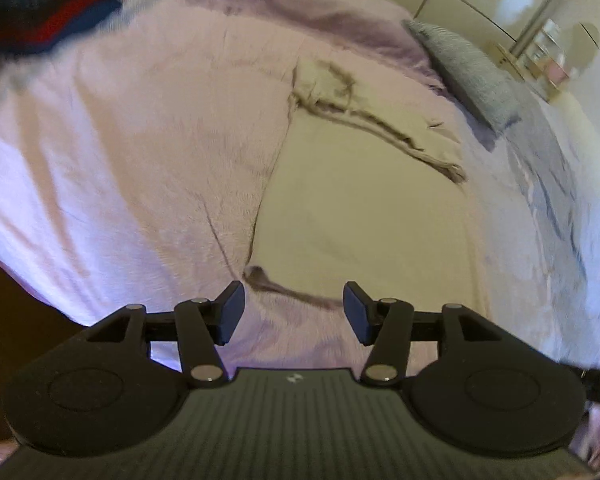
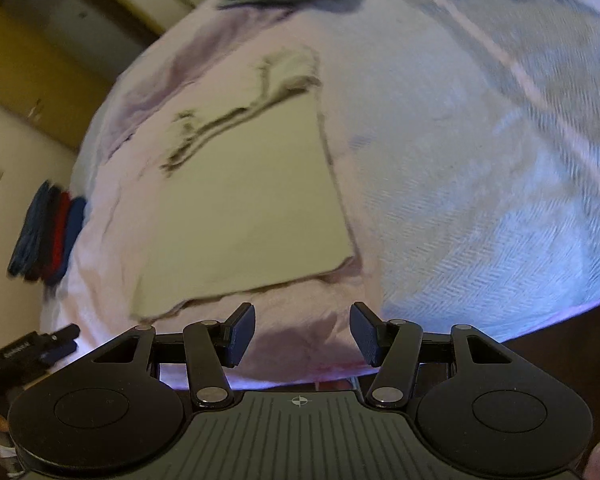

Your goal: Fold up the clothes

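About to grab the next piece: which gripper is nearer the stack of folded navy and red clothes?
Left, as far as these views show. The left gripper sees the stack of folded navy and red clothes ahead to its left; from the right gripper it lies beyond the left gripper's side.

left tool (image 1: 294, 312) open, empty | beige garment (image 1: 364, 216) flat on bedspread (image 1: 140, 140)
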The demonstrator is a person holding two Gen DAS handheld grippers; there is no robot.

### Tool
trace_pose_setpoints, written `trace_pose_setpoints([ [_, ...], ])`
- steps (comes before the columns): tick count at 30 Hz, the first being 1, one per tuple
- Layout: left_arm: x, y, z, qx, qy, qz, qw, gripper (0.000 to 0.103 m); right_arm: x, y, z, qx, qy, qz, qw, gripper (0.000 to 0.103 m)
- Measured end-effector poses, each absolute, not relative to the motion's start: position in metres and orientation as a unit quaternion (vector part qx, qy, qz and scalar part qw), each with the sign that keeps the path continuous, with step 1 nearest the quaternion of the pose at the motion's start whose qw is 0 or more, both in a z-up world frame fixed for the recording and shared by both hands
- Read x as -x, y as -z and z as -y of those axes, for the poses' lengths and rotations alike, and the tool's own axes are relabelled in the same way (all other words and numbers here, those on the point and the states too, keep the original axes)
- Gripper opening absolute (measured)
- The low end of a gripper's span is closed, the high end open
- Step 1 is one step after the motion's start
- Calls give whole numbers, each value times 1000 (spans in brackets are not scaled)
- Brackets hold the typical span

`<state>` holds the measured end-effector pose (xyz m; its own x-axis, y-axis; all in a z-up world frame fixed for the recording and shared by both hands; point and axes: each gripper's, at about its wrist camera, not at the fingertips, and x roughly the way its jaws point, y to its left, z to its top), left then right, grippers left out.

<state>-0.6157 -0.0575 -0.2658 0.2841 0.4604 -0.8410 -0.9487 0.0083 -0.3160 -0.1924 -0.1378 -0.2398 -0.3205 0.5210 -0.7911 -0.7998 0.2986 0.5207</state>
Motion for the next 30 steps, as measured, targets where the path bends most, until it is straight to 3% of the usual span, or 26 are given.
trace_pose_setpoints([
  [10, 640, 366, -40, 529, -446, -259, 674, 50, 158, 331, 68, 54, -542, -611, 575, 56],
  [20, 677, 416, -49, 623, -356, -153, 679, 51, 134, 394, 64, -44, -546, -671, 499, 56],
  [23, 671, 419, -47, 616, -349, -163, 687, 44, 140, 399, 59, -38, -564, -674, 475, 56],
  [24, 669, 419, -46, 612, -351, -169, 689, 38, 143, 399, 57, -26, -570, -670, 475, 52],
  [25, 667, 419, -45, 607, -353, -175, 691, 28, 145, 399, 56, -13, -575, -666, 476, 40],
  [26, 665, 418, -44, 602, -355, -180, 692, 19, 148, 400, 55, 2, -575, -666, 475, 9],
  [27, 663, 419, -42, 601, -353, -184, 693, 2, 150, 401, 54, 14, -575, -666, 475, 5],
  [30, 667, 412, -30, 589, -357, -168, 705, 2, 151, 387, 61, 17, -593, -645, 481, 3],
])
